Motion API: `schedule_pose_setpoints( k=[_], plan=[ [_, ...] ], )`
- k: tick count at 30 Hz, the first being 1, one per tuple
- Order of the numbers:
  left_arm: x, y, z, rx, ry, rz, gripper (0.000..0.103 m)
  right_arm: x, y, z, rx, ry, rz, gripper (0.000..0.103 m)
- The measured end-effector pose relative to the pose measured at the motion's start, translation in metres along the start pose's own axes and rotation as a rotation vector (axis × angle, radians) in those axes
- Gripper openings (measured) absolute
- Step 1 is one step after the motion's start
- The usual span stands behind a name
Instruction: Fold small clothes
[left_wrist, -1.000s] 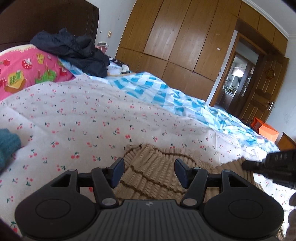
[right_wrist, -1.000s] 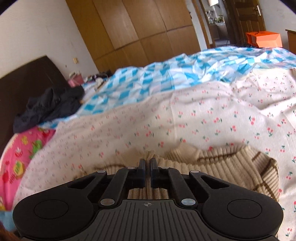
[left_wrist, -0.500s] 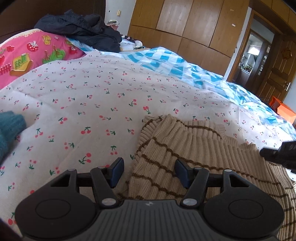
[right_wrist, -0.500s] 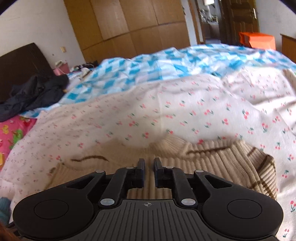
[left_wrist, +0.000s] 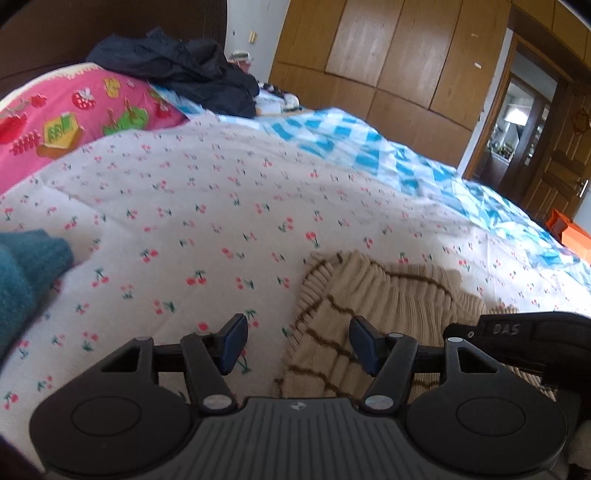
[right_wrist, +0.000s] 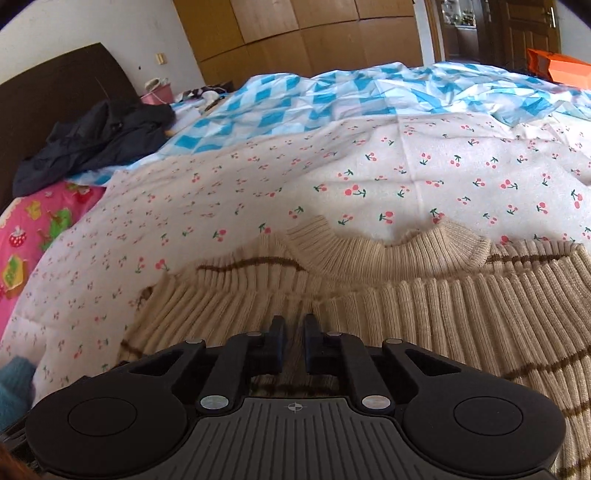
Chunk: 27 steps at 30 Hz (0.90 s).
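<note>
A beige ribbed sweater (left_wrist: 388, 295) with thin brown stripes lies on the cherry-print bedsheet (left_wrist: 221, 206). My left gripper (left_wrist: 297, 334) stands open just above the sweater's left edge, one finger over the sheet and the other over the knit, with nothing gripped. The right gripper's black body (left_wrist: 517, 332) reaches in from the right of that view. In the right wrist view the sweater (right_wrist: 443, 302) fills the foreground, collar at the far side. My right gripper (right_wrist: 293, 332) is low on the knit, its jaws closing to a narrow gap on a puckered ridge of fabric.
A teal knitted garment (left_wrist: 22, 273) lies at the left. A pink pillow (left_wrist: 74, 122) and a dark jacket (left_wrist: 177, 66) are at the headboard end. A blue checked quilt (left_wrist: 351, 147) covers the far side, with wooden wardrobes and an orange box (right_wrist: 554, 70) beyond.
My right gripper has come down and forward onto the sweater, and its jaws have parted slightly from fully shut. The left gripper stayed open and tilted a little.
</note>
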<state>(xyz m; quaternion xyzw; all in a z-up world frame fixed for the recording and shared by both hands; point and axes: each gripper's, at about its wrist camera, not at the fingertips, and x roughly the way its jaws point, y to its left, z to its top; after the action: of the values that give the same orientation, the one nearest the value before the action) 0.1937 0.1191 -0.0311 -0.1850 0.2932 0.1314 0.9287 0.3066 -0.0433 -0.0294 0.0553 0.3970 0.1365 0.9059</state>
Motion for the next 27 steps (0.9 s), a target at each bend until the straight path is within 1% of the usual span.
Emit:
schedule_pose_setpoints(
  k=[2, 4, 7, 8, 9, 11, 13, 15, 16, 18, 19, 20, 22, 24, 26, 27],
  plan=[
    [0.003, 0.001, 0.0, -0.003, 0.016, -0.008, 0.065, 0.005, 0.001, -0.003, -0.021, 0.008, -0.013, 0.008],
    [0.007, 0.0, -0.002, 0.004, 0.034, -0.002, 0.065, 0.0, 0.0, -0.001, -0.008, 0.002, -0.005, 0.009],
    [0.012, -0.002, -0.005, 0.027, 0.045, 0.01, 0.066, -0.022, -0.01, 0.0, 0.033, -0.025, 0.017, 0.012],
    [0.012, -0.003, -0.005, 0.029, 0.045, 0.011, 0.066, -0.032, -0.015, -0.001, 0.034, -0.044, 0.015, 0.014],
    [0.012, -0.003, -0.005, 0.033, 0.045, 0.012, 0.066, -0.043, -0.021, -0.003, 0.031, -0.068, 0.005, 0.014],
    [0.011, -0.003, -0.005, 0.033, 0.045, 0.011, 0.066, -0.064, -0.038, -0.009, 0.024, -0.105, -0.041, 0.014],
    [0.012, -0.002, -0.006, 0.031, 0.047, 0.01, 0.066, -0.082, -0.061, -0.018, 0.036, -0.12, -0.108, 0.014],
    [0.012, -0.002, -0.006, 0.029, 0.05, 0.011, 0.066, -0.098, -0.088, -0.029, 0.066, -0.128, -0.169, 0.017],
    [0.013, -0.002, -0.006, 0.03, 0.05, 0.012, 0.066, -0.102, -0.1, -0.035, 0.078, -0.123, -0.205, 0.017],
    [0.013, -0.003, -0.007, 0.038, 0.048, 0.016, 0.067, -0.101, -0.123, -0.046, 0.074, -0.078, -0.294, 0.017],
    [0.014, -0.004, -0.008, 0.043, 0.047, 0.018, 0.067, -0.101, -0.132, -0.052, 0.08, -0.076, -0.313, 0.013],
    [0.015, -0.004, -0.009, 0.046, 0.046, 0.018, 0.068, -0.103, -0.14, -0.055, 0.109, -0.078, -0.298, 0.011],
    [0.015, -0.004, -0.01, 0.048, 0.044, 0.02, 0.068, -0.112, -0.145, -0.052, 0.17, -0.093, -0.272, 0.011],
    [0.014, -0.004, -0.01, 0.047, 0.044, 0.021, 0.068, -0.122, -0.141, -0.048, 0.18, -0.139, -0.244, 0.013],
    [0.015, -0.004, -0.01, 0.048, 0.043, 0.022, 0.068, -0.126, -0.139, -0.043, 0.166, -0.167, -0.25, 0.014],
    [0.014, -0.004, -0.01, 0.049, 0.043, 0.022, 0.068, -0.124, -0.141, -0.04, 0.155, -0.173, -0.267, 0.014]
  ],
)
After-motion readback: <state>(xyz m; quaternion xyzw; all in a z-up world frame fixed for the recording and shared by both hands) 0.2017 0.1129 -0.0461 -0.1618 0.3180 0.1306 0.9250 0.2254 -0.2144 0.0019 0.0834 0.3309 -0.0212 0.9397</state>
